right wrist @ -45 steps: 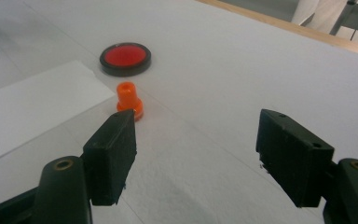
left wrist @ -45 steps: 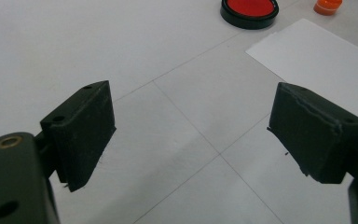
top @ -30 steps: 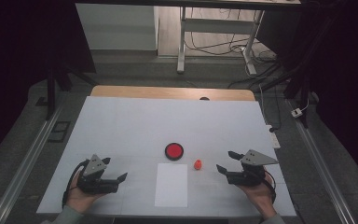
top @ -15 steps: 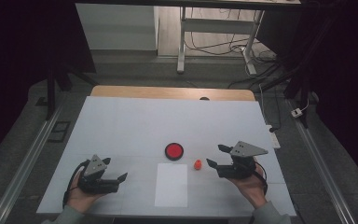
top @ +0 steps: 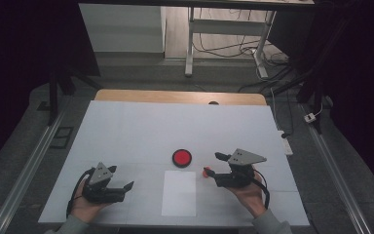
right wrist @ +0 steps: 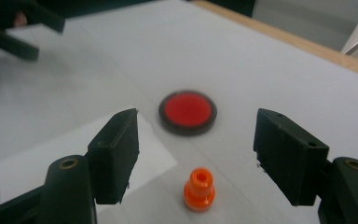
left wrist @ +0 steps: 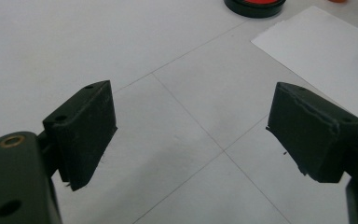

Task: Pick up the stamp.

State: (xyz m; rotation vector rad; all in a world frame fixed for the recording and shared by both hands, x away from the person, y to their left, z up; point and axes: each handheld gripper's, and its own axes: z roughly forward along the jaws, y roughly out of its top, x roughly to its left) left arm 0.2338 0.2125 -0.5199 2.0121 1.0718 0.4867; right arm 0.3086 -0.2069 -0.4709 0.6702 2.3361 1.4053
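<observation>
A small orange peg (top: 206,171) (right wrist: 199,188) stands upright on the white table, just right of a white paper sheet (top: 179,193) (right wrist: 65,154). A red disc with a black rim (top: 181,158) (right wrist: 187,112) lies just beyond the sheet. My right gripper (top: 215,165) (right wrist: 196,144) is open, its jaws either side of the peg and slightly short of it, not touching. My left gripper (top: 125,190) (left wrist: 196,121) is open and holds nothing, resting low at the front left and pointing toward the sheet (left wrist: 326,51).
The white table top (top: 175,126) has a wooden strip (top: 175,96) along its far edge. Metal rails run down both sides. Desk legs and cables lie on the floor beyond. The left gripper (right wrist: 32,28) shows blurred at the far left in the right gripper view.
My right gripper has moved left across the table, up to the orange peg, still open. The left gripper has stayed put.
</observation>
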